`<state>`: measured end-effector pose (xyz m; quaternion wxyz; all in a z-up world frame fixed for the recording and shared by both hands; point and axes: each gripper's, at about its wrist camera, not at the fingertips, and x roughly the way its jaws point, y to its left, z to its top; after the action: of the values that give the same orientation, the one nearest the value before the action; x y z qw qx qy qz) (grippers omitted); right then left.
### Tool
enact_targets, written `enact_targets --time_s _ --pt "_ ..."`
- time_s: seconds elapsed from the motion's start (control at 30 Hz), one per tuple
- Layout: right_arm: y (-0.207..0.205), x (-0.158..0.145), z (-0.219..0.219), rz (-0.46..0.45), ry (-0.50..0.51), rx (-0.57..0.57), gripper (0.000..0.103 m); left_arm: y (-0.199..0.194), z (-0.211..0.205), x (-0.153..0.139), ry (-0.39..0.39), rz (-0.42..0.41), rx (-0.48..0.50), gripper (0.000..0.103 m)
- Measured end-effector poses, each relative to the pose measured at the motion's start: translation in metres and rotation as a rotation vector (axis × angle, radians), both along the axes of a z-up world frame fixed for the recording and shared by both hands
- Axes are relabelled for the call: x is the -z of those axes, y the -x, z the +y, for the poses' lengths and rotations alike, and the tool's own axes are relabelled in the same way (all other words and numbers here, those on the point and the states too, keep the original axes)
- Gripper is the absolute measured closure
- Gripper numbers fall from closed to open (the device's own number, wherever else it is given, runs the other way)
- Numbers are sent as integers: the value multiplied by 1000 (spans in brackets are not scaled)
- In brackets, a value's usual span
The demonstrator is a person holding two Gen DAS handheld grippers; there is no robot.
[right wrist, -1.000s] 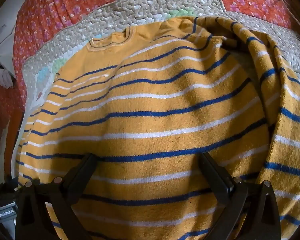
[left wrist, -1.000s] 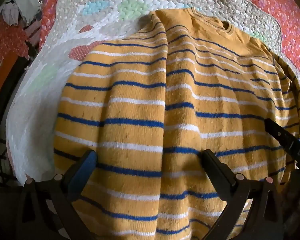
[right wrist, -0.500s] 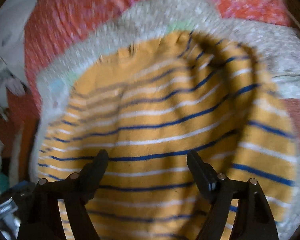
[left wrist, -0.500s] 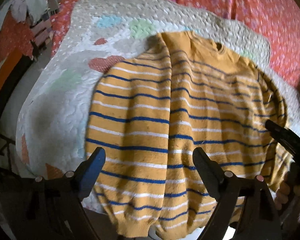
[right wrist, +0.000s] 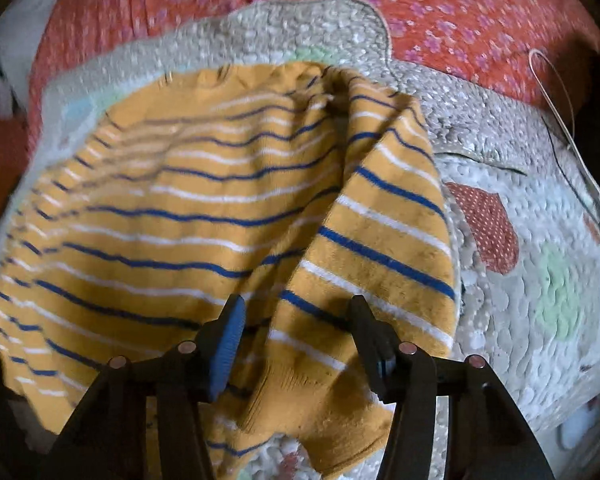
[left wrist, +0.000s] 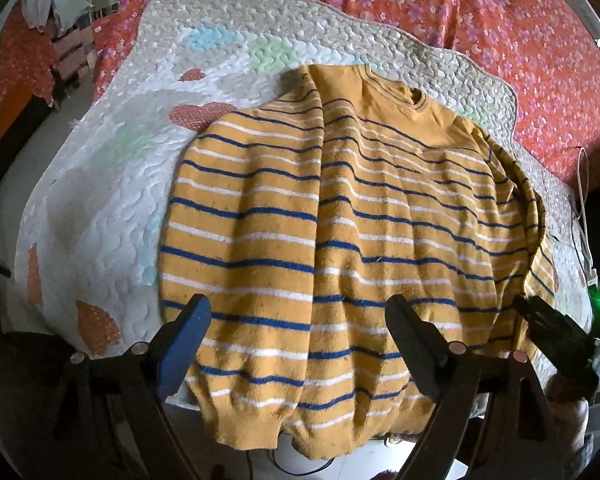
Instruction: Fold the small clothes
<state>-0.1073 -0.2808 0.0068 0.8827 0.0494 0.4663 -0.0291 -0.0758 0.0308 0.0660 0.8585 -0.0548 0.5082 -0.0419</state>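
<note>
Left wrist view: left claw released, hovering over the hem of the striped sweater, which lies flat on the quilted mat with its left sleeve already folded across the body. Right wrist view (blurred): right claw spread wide around the right sleeve near its cuff, not clamped. Judgement: sleeve-fold step; next, clamp the cuff and carry it across the body.

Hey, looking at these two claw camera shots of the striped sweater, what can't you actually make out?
- Sweater collar: right wrist view, smeared by motion blur.
- Right sleeve cuff: right wrist view, sits low between the right claw fingers; contact unclear.
- Sweater hem: left wrist view, hangs past the quilt edge, partly behind the left claw.
</note>
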Motion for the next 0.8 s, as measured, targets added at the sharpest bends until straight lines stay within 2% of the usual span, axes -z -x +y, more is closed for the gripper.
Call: enact_targets --time_s 0.03,0.07,0.1,0.13,0.2,0.33,0.47,0.57,0.67,0.7,0.77,0.8 --pt "-3 3 -2 10 15 9 67 1 1 -1 3 2 -5 15" --pt "-4 1 -5 21 21 23 79 1 4 -1 5 2 -11 15" --pt "-3 -3 -13 18 -18 32 91 3 6 -2 6 -1 -19 15" --pt "-2 -12 -24 9 -61 57 96 3 8 -2 12 -1 -25 15" --pt "7 -29 -41 -30 -68 114 99 4 14 -4 18 -10 -43 15" --pt "33 -45 -104 -100 -65 337 100 2 21 -5 41 -10 -71 15" --pt "51 -41 -162 -33 10 610 100 -2 26 1 57 13 -89 15" --pt "71 -32 -187 -10 -1 798 98 -4 30 2 66 23 -103 15" --pt "81 -40 -189 -81 -71 816 92 -6 45 1 80 12 -146 15" --pt "77 -46 -182 -106 -64 797 86 -7 51 0 85 10 -165 15" --pt "61 -59 -156 -142 -51 716 83 -8 69 -1 93 -2 -210 15" --pt "53 -66 -137 -155 -89 633 83 -9 78 -2 96 -9 -233 15"
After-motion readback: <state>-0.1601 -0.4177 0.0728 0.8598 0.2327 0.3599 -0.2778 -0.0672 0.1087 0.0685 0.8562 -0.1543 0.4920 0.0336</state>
